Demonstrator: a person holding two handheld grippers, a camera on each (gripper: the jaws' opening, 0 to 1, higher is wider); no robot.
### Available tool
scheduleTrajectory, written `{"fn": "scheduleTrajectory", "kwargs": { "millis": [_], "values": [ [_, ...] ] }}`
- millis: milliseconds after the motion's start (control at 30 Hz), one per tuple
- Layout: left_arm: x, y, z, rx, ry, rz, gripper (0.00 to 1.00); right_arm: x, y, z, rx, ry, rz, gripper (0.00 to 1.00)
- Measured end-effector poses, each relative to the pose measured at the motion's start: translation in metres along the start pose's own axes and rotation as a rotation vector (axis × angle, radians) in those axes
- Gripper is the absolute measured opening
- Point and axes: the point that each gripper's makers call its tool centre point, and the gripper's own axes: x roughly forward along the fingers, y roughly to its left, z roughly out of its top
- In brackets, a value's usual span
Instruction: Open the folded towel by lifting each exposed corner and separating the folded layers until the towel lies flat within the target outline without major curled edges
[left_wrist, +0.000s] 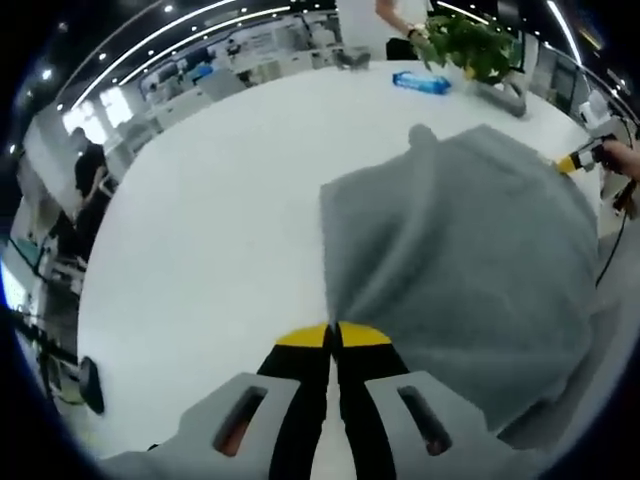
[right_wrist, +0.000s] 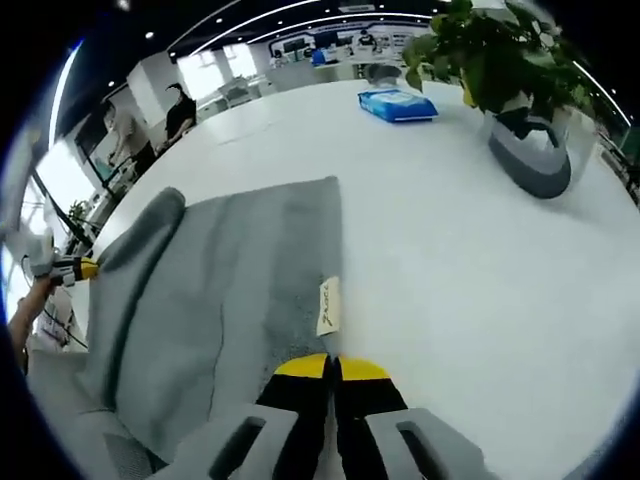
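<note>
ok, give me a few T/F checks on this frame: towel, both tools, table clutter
1. The left tool is shut on an edge of the grey towel. True.
2. The right tool hangs open above the bare table. False: it is shut on the towel's edge, close to the small white label.
3. The towel lies fully flat. False: a fold rises as a rolled ridge in the right gripper view.
4. A blue packet lies on the white table beyond the towel. True.
5. The potted plant stands on the towel. False: it stands on the table, apart from the towel.
</note>
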Motion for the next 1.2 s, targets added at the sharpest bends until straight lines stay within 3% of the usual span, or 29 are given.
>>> {"fn": "scheduleTrajectory", "kwargs": {
  "millis": [400,1200],
  "values": [
    [-0.003,0.005,-0.007,0.018,0.027,0.018,0.01,-0.008,-0.019,-0.006,0.04,-0.005,-0.033,0.0],
    [-0.01,0.04,-0.02,0.007,0.051,0.08,0.01,-0.026,-0.068,-0.006,0.12,-0.032,-0.104,0.0]
  ]
}}
